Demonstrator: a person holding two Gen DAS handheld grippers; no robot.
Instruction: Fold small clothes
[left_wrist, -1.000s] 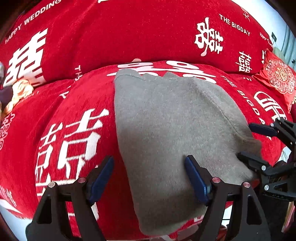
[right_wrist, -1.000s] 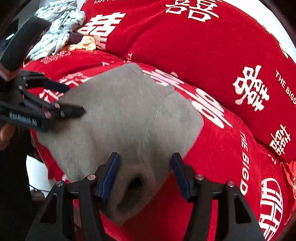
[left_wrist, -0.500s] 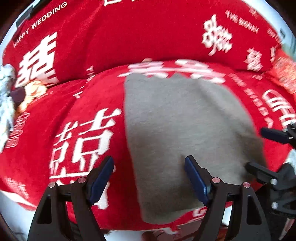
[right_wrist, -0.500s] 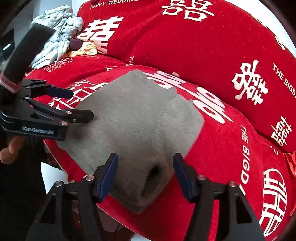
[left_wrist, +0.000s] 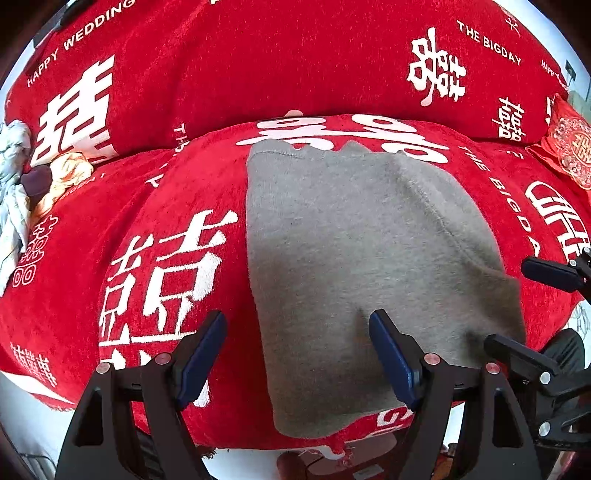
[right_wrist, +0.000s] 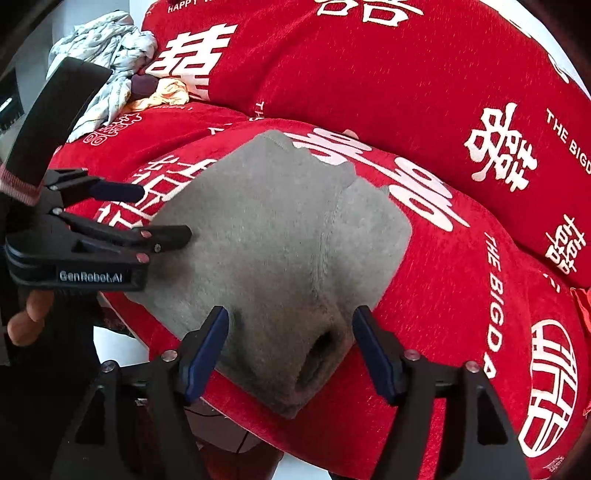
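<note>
Tools (left_wrist: 297, 354) (right_wrist: 290, 347) open above grey garment (left_wrist: 354, 258)

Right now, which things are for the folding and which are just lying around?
For the folding:
- grey fleece garment, flat on red printed sofa cover
- left gripper, open
- right gripper, jaws opening

Just lying about:
- crumpled pale clothes
- red embroidered cushion

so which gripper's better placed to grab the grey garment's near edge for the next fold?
Probably the right gripper. Its opening jaws straddle the near bunched end of the grey garment, though the pads don't press it. The left gripper is open at the garment's left edge, half over the red cover.
</note>
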